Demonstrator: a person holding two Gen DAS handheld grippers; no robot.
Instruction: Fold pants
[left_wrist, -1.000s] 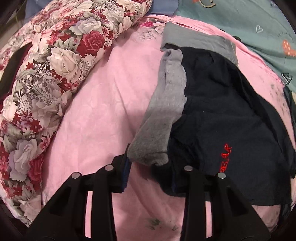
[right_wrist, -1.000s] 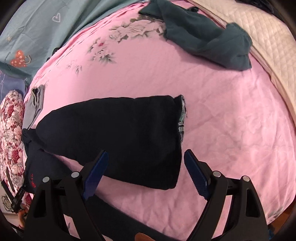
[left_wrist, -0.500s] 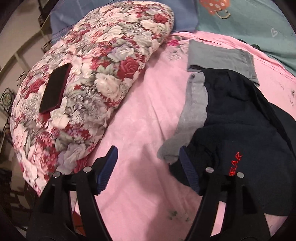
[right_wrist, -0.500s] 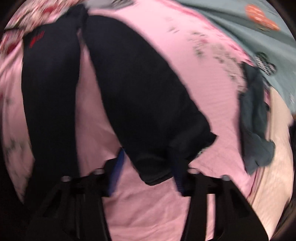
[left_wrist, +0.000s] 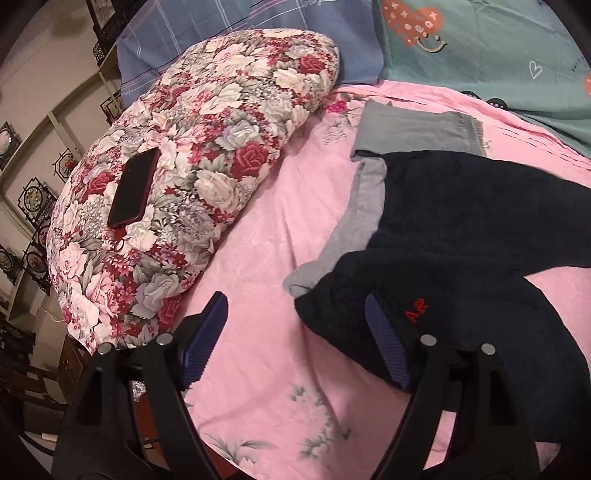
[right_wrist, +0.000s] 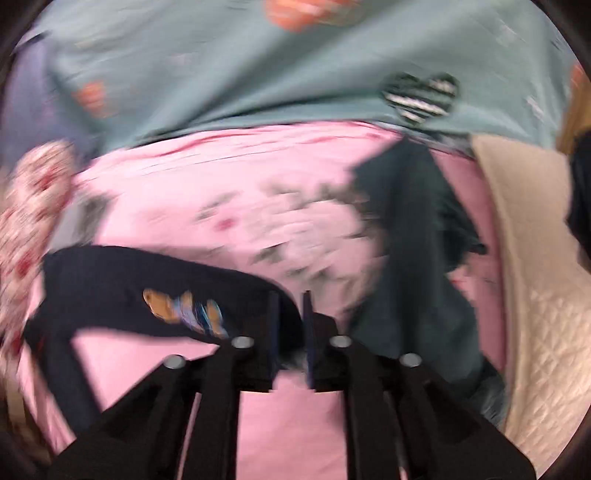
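Observation:
Dark navy pants (left_wrist: 461, 221) with a grey waistband (left_wrist: 413, 129) and small red lettering lie on the pink bedsheet (left_wrist: 266, 236). My left gripper (left_wrist: 295, 336) is open just above the sheet, its right finger over the near edge of the pants. In the blurred right wrist view, my right gripper (right_wrist: 290, 328) is shut on the end of a navy pant leg (right_wrist: 147, 284) and holds it above the sheet.
A floral pillow (left_wrist: 207, 147) with a dark phone (left_wrist: 133, 192) on it lies at the left. A teal patterned quilt (left_wrist: 480, 55) is at the back. A dark green garment (right_wrist: 424, 240) and a beige quilted cover (right_wrist: 535, 295) lie to the right.
My left gripper let go of the waistband, opened and drew back to the left. My right gripper closed on the end of the pant leg and swung round with it.

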